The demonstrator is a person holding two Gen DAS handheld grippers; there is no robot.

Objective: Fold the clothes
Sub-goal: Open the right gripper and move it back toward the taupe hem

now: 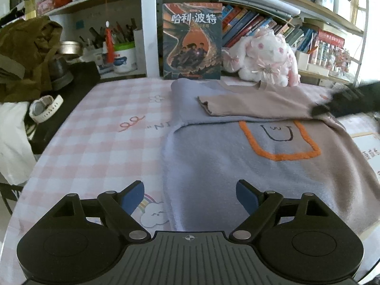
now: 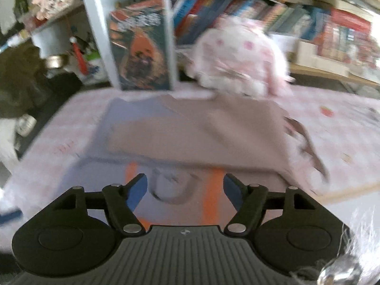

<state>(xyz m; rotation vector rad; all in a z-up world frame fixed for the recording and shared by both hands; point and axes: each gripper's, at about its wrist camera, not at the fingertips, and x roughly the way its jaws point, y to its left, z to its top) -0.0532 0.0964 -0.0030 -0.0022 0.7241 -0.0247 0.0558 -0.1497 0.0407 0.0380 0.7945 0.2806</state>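
Note:
A grey-blue sweater (image 1: 213, 156) with an orange pocket outline (image 1: 280, 140) lies flat on the pink checked tablecloth (image 1: 99, 142). Its beige sleeve (image 1: 251, 106) is folded across the chest. My left gripper (image 1: 190, 197) is open and empty, hovering over the sweater's near left hem. My right gripper (image 2: 185, 190) is open and empty above the orange pocket (image 2: 211, 194); the right wrist view is blurred by motion. The folded beige sleeve (image 2: 201, 137) lies just beyond it. The right gripper also shows in the left wrist view (image 1: 344, 102) as a dark blur at the sleeve's right end.
A book (image 1: 192, 40) and a pink-white plush rabbit (image 1: 263, 57) stand at the table's far edge, against bookshelves (image 1: 273, 23). A white watch (image 1: 45, 108), a brown bag (image 1: 26, 57) and pen pots (image 1: 123, 54) are at the left. Papers (image 1: 370, 152) lie at the right.

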